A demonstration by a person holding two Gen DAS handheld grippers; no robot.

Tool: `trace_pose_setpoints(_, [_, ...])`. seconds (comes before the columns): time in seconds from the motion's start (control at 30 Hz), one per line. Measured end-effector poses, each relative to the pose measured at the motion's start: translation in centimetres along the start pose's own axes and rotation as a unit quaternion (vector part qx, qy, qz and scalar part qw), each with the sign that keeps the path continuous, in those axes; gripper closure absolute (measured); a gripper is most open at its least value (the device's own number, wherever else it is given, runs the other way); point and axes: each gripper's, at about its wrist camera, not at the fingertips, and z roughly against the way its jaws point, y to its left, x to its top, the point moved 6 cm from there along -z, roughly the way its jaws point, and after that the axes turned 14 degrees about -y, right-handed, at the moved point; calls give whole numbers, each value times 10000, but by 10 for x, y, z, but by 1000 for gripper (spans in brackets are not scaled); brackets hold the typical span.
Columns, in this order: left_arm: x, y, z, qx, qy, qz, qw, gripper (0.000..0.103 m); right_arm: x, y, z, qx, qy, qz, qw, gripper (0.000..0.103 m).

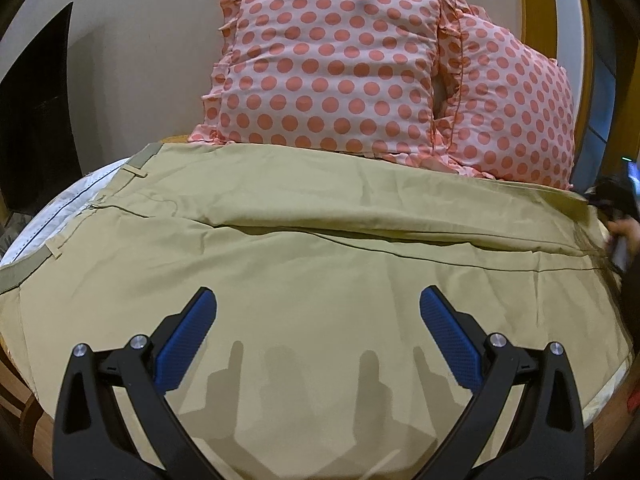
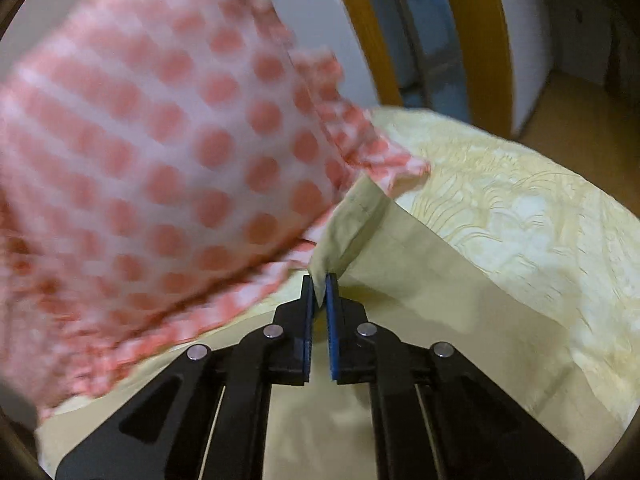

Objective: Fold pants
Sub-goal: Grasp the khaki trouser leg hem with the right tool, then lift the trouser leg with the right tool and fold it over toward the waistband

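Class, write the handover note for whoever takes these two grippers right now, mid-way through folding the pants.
Left gripper: open, holding nothing, above the khaki cotton pants.
Right gripper: shut on a hem corner of the pants, beside the pink polka-dot ruffled pillows.
Pants lie lengthwise on the pale yellow patterned bedsheet, one leg over the other, waistband at left.
Done: legs stacked.
Left: probably carry the hem towards the waistband, then smooth.
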Motion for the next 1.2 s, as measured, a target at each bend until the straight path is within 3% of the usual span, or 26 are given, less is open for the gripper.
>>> trace_pose_setpoints(0.13, [6,3,3,-21,-85,62,9999,2,-4,-13,103,841,-393,-585,9940,97])
trace_pose_setpoints(0.2, [11,3,5,-22,-169,85,9998,2,-22,-22,147,933,-367,-772,9920,97])
trace_pose_setpoints(0.27, [18,5,5,-5,-257,107,9996,2,-48,-41,166,854,-76,-978,9915,97])
trace_pose_setpoints(0.37, [30,8,3,37,-324,151,9994,2,-82,-62,160,826,661,-1534,9825,95])
trace_pose_setpoints(0.47, [38,15,3,86,-330,235,9991,2,-99,-72,159,674,1056,-1983,9721,74])
trace_pose_setpoints(0.53, [43,25,5,84,-409,407,9983,2,-102,-72,160,727,1061,-2098,9692,65])
trace_pose_setpoints(0.67, [53,39,1,-20,-504,679,9964,2,-98,-70,154,690,974,-2135,9696,62])
trace_pose_setpoints(0.73, [60,45,-5,-25,-487,722,9962,2,-95,-68,147,643,849,-2027,9734,67])
trace_pose_setpoints(0.77, [65,49,-10,-26,-487,775,9958,2,-92,-63,139,670,807,-1908,9760,75])
trace_pose_setpoints(0.8, [69,52,-14,-37,-478,815,9955,2,-92,-60,132,734,844,-1816,9770,99])
trace_pose_setpoints(0.87, [78,62,-27,20,-375,948,9948,2,-90,-61,134,953,770,-1964,9728,101])
trace_pose_setpoints(0.97, [87,77,-47,119,-221,1146,9931,2,-69,-67,170,1361,112,-2116,9678,101])
trace_pose_setpoints(1.07, [93,86,-82,172,154,1339,9907,3,-51,-74,208,1495,-423,-1985,9677,101])
trace_pose_setpoints(1.2, [91,87,-137,312,739,1340,9877,7,-43,-77,225,1534,-549,-1836,9694,101])
